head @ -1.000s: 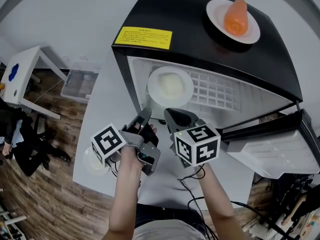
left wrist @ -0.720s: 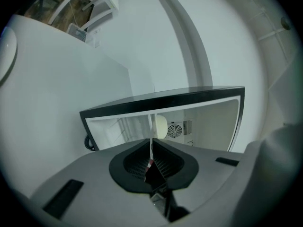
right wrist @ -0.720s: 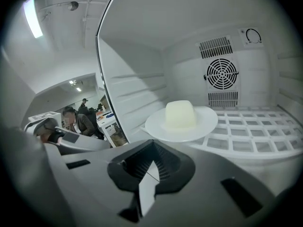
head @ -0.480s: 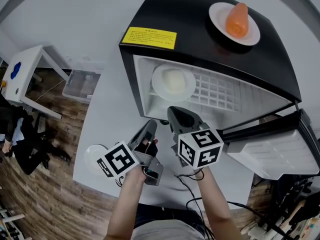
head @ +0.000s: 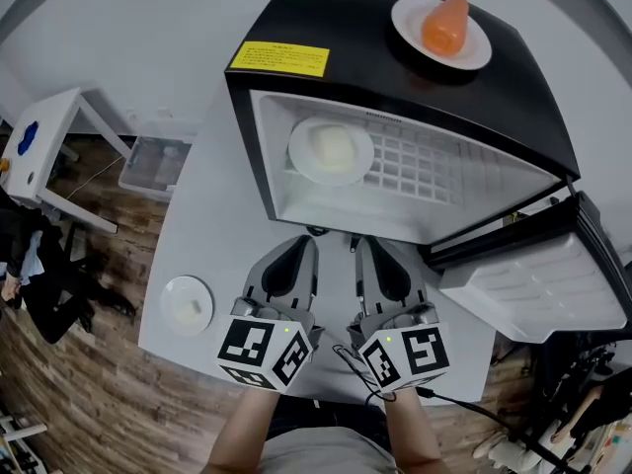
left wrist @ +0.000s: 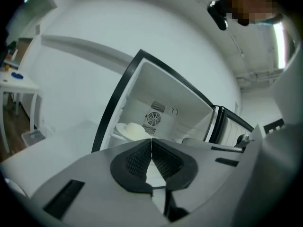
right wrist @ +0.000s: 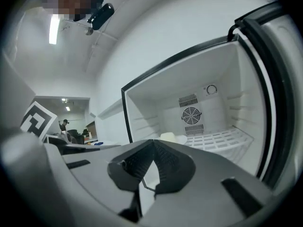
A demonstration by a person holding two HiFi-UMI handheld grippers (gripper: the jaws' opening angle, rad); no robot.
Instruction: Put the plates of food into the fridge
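Fridge (head: pixel 375 38) ahead, claws (head: pixel 302 249) (head: pixel 366 251) level (both closed)

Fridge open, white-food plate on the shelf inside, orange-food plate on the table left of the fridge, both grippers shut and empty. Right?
No. The orange-food plate sits on top of the fridge, not on the table; the head view shows it. Rest holds: fridge open, white-food plate on the shelf inside, left gripper and right gripper shut, empty.
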